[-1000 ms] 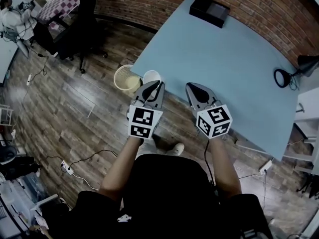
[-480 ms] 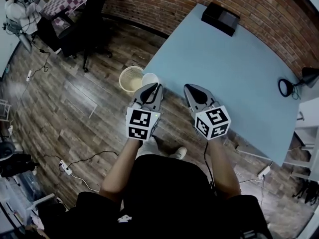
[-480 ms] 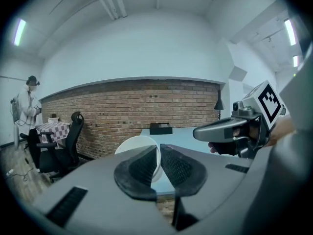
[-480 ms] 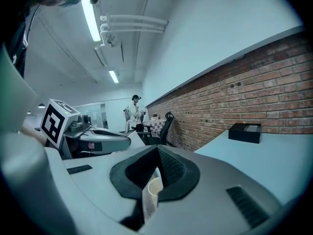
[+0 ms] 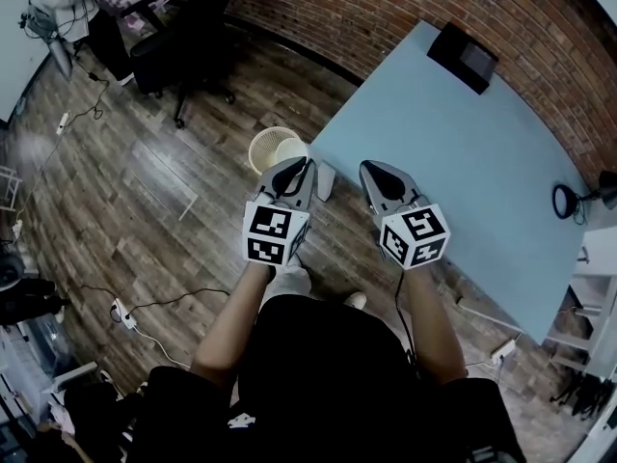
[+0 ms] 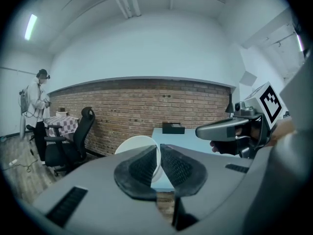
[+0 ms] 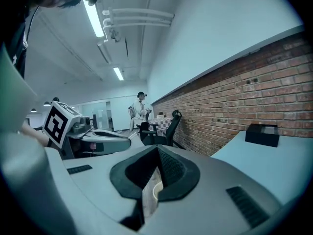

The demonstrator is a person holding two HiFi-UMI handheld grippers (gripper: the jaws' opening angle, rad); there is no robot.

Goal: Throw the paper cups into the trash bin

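Observation:
A white paper cup [image 5: 293,149] is pinched by its rim in my left gripper [image 5: 298,166]. In the left gripper view the cup [image 6: 135,147] sticks out to the left of the jaws, which are shut on its wall. Seen from the head, it overlaps the right rim of the pale wicker trash bin [image 5: 262,143] on the wood floor. My right gripper [image 5: 372,170] hovers beside it over the edge of the blue table [image 5: 463,172]. Its jaws meet at the tips [image 7: 157,150] with nothing between them. Each gripper view shows the other gripper at its side.
A black box [image 5: 464,56] lies at the table's far end by the brick wall, and a black lamp [image 5: 571,201] at its right edge. An office chair [image 5: 183,56] stands left of the bin. A person [image 6: 37,106] stands far back. Cables and a power strip [image 5: 120,312] lie on the floor.
Both grippers and the view have moved toward the bin. The cup, earlier apart to the bin's right, now overlaps its rim. The grip on the cup is unchanged.

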